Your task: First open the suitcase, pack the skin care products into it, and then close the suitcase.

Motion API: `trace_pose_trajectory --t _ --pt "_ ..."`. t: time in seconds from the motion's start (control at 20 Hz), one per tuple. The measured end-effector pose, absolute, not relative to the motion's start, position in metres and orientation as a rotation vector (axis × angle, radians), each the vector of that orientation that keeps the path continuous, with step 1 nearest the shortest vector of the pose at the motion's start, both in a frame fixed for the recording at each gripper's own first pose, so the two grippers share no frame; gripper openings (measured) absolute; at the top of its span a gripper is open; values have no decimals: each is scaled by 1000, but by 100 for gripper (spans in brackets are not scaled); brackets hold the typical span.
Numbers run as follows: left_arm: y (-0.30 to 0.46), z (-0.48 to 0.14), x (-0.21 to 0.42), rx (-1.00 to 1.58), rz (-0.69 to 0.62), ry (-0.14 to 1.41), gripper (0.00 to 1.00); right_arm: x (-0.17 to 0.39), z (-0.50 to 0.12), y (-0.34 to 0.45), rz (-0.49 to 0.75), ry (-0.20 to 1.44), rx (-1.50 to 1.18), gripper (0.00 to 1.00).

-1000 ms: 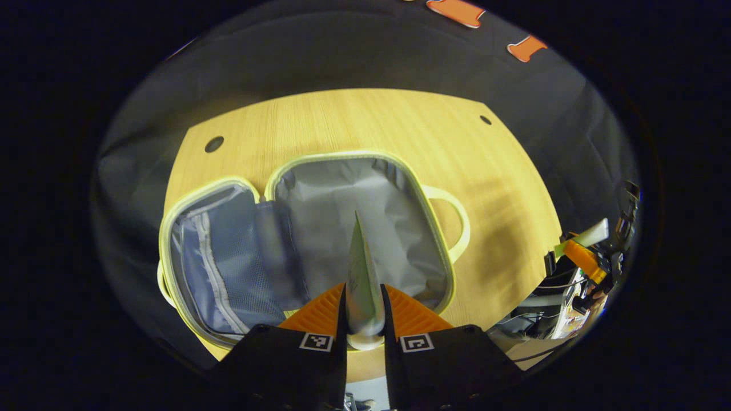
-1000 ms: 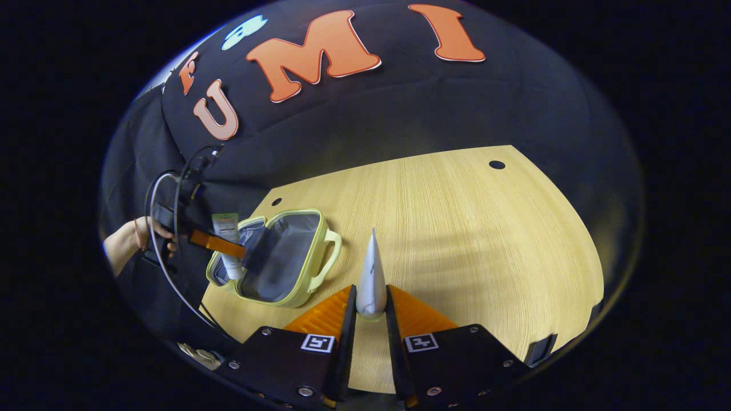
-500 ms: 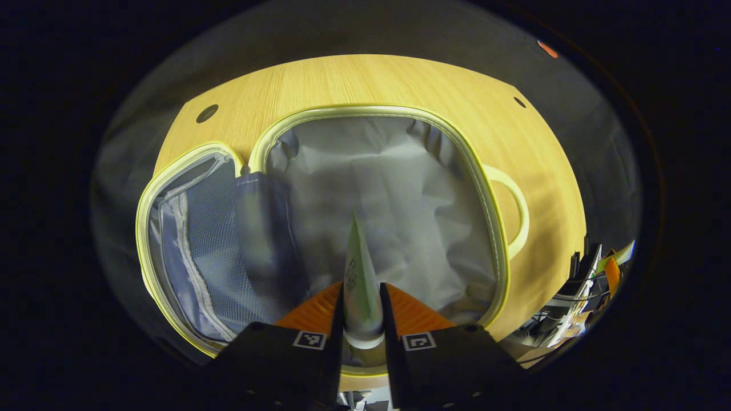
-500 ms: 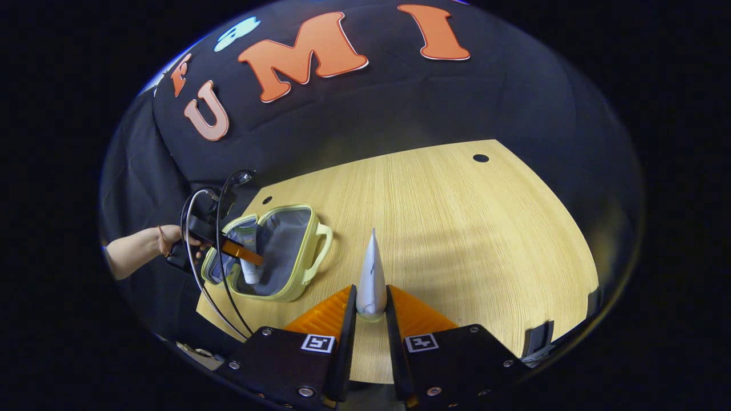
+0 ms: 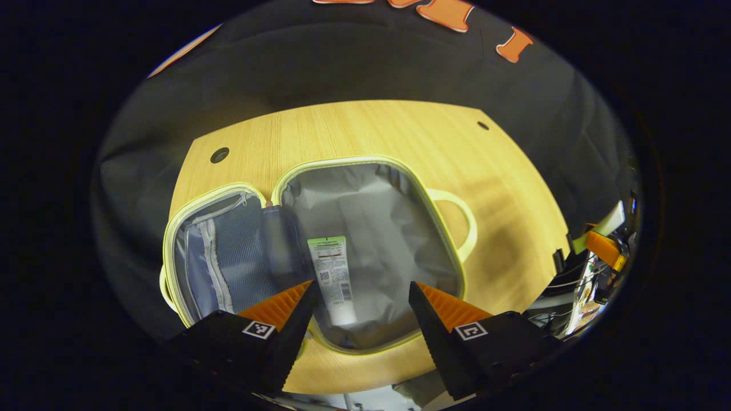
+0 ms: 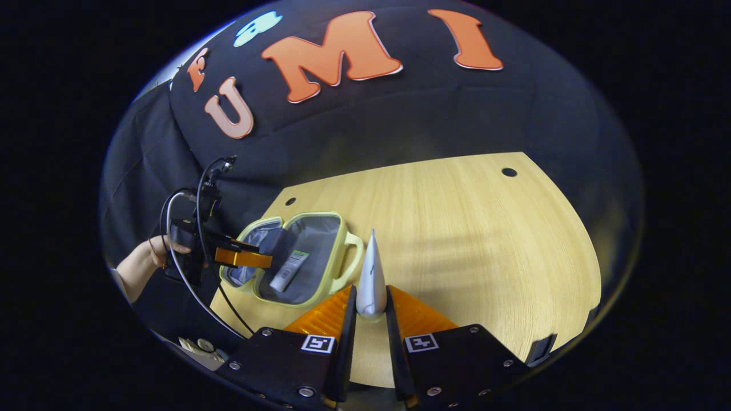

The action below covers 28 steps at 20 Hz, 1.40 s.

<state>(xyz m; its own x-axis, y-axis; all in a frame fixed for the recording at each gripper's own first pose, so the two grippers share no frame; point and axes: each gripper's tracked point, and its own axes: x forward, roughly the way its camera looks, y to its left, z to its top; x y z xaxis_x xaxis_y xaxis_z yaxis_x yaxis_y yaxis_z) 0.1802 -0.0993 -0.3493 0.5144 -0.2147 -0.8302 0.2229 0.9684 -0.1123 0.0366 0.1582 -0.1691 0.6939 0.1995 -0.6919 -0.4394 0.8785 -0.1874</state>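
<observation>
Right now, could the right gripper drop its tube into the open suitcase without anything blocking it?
Probably yes. The suitcase lies open on the table, just ahead and to its left, and the left gripper, jaws open, hangs over the far half. The right gripper holds its tube.

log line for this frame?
suitcase: open, on table | first tube: inside | left tool: open above it | right tool: holds second tube

The left gripper (image 5: 361, 299) no longer pinches the tube (image 5: 334, 278): its fingers now stand wide apart, and the tube lies flat on the grey lining of the open suitcase (image 5: 434, 217), in the handle-side half. The gripper has pulled back and up from the suitcase since half a second ago.
</observation>
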Motion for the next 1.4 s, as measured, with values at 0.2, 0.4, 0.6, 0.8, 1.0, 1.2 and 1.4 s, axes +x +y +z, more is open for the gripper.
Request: trace_pose_trajectory --t 0.2,0.4,0.6,0.8,1.0,1.2,1.4 --pt "-67 -317 150 -27 -192 878 98 48 -175 212 486 760 -406 31" --pt "-27 -292 113 -59 -129 759 98 61 -192 270 599 822 -491 31" --pt "5 -299 74 -195 -54 745 98 69 -223 323 675 940 -543 31" --pt "34 -309 53 -264 30 730 98 69 -283 347 665 1097 -549 31" --pt "59 -310 29 -291 104 707 98 68 -341 334 591 1230 -624 31" --pt "72 -315 14 -337 151 705 98 70 -373 320 491 1327 -591 31" --pt "87 -321 12 -379 191 703 98 81 -382 303 445 1326 -616 32"
